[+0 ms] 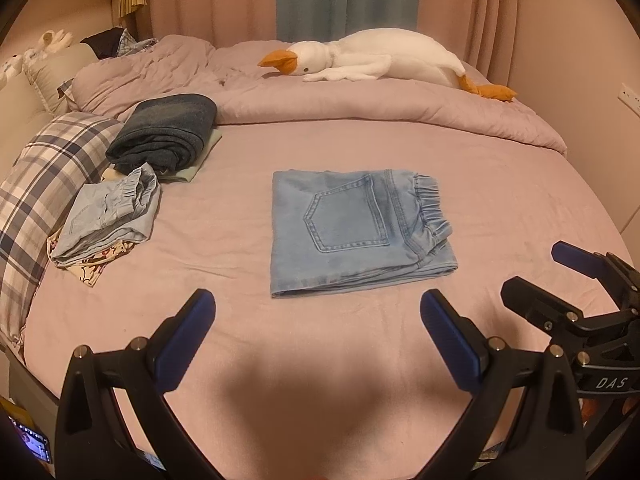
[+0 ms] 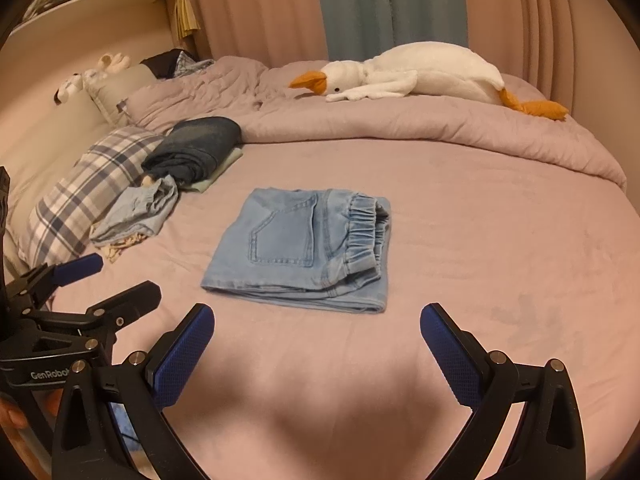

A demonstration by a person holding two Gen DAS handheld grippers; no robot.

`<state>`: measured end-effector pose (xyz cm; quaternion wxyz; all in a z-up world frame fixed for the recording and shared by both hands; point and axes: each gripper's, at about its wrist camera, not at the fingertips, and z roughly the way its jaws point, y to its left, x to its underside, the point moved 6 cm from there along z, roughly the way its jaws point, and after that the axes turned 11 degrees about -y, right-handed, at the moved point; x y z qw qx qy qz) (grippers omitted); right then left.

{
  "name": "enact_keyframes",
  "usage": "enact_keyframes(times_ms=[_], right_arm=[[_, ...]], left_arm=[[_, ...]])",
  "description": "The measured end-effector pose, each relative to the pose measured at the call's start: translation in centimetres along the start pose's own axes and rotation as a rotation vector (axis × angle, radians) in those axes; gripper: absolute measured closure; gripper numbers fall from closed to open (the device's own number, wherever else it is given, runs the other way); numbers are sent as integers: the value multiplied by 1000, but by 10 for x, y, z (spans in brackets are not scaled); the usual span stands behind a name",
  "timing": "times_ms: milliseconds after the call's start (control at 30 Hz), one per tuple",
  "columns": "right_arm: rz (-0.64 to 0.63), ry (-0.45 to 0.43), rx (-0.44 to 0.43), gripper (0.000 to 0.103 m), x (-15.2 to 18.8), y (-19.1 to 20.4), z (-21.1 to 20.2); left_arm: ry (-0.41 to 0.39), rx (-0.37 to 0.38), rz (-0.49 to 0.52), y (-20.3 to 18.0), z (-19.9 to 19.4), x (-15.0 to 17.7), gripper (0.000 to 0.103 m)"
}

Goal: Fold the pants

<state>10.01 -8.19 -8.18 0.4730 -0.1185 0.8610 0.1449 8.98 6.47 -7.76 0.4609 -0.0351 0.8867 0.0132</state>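
Both claws are spread wide and empty: your left gripper [image 1: 318, 336] and right gripper [image 2: 316, 348] hover side by side over the bare sheet [image 1: 500, 208], nothing between the pads. Light denim pants [image 1: 356, 232] lie straight ahead of the left claw and slightly ahead-left of the right one, well clear of both, already down to a compact rectangle with back pocket up and elastic waistband bunched on the right edge. Looks like the fold is basically done, or one tidy-up short. Risks from here: if you re-grip at the near hem you may pinch only the top layer and peel the stack open; the layers at that edge look loose and slightly offset. Grabbing the gathered waistband would likely drag the whole bundle askew. Pinching too deep could catch the sheet too. If you carry it to the folded pile [image 1: 160, 136] far left of the claws, single-claw lifting probably lets it unfold.
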Motion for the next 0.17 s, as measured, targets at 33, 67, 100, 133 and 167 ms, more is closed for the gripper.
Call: enact_keyframes(times_ms=[33, 67, 100, 133, 167], right_arm=[[0, 0, -1, 1, 0, 0, 0], [-1, 0, 0, 1, 0, 0, 0], [0, -1, 1, 1, 0, 0, 0], [0, -2, 0, 1, 0, 0, 0], [1, -2, -1, 1, -1, 0, 0]], left_arm=[[-2, 0, 0, 0, 0, 0, 1], [-3, -1, -1, 1, 0, -1, 1], [-4, 1, -3, 0, -1, -1, 1], [-3, 4, -4, 0, -1, -1, 1], [-2, 6, -7, 0, -1, -1, 1]])
